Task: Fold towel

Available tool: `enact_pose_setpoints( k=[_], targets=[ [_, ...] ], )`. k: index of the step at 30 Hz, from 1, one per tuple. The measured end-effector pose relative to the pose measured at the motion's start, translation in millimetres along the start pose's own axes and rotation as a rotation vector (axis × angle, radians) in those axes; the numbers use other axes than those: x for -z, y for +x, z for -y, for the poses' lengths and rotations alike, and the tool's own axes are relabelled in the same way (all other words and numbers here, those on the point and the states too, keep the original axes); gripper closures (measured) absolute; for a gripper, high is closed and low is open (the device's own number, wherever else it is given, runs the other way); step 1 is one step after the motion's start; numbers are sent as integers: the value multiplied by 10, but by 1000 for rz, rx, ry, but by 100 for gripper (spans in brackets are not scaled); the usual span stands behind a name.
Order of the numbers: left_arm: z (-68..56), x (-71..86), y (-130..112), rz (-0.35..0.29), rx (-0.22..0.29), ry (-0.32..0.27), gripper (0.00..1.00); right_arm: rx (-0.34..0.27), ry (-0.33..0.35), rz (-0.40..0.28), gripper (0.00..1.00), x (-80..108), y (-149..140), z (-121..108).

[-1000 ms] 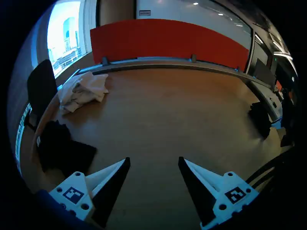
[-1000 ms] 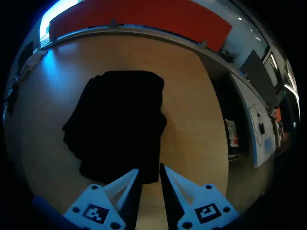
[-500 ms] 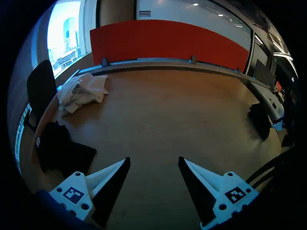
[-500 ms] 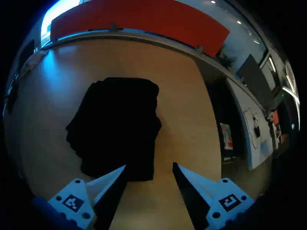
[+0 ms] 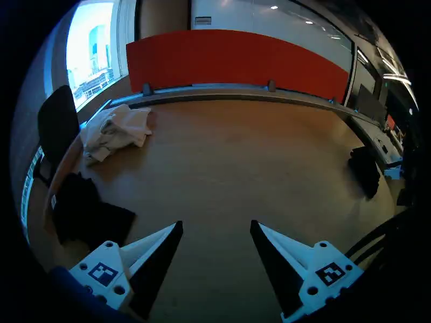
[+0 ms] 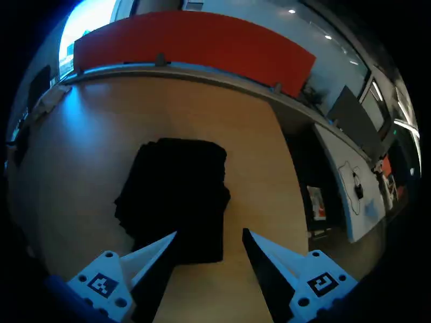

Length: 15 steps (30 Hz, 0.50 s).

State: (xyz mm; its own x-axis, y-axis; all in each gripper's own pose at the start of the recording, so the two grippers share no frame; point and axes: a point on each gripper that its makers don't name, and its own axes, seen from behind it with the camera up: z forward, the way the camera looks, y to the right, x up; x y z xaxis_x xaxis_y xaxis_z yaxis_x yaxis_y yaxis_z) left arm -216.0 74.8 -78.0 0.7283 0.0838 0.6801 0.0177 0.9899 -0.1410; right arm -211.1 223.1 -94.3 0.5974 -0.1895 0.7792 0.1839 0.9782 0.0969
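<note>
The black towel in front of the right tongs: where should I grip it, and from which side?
Grip the near right corner of the black towel, coming low from the near side with the open right tongs. That edge looks straight, lies flat on the table and is nearest the tips.

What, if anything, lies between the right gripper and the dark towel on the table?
Nothing visible does. The right gripper is open, and the dark towel lies straight ahead on the wooden table, with its near edge showing inside the gripper's opening.
</note>
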Motion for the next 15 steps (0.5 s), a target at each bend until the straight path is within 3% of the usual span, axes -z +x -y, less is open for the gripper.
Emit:
enact_pose_setpoints(
  k=[9,15],
  targets=[
    [-30,-16,90,-18,9,-12,7,-66,10,-200,16,321,557,173],
    [-41,-20,131,-29,3,-14,7,-102,3,-261,16,394,695,221]
  ],
)
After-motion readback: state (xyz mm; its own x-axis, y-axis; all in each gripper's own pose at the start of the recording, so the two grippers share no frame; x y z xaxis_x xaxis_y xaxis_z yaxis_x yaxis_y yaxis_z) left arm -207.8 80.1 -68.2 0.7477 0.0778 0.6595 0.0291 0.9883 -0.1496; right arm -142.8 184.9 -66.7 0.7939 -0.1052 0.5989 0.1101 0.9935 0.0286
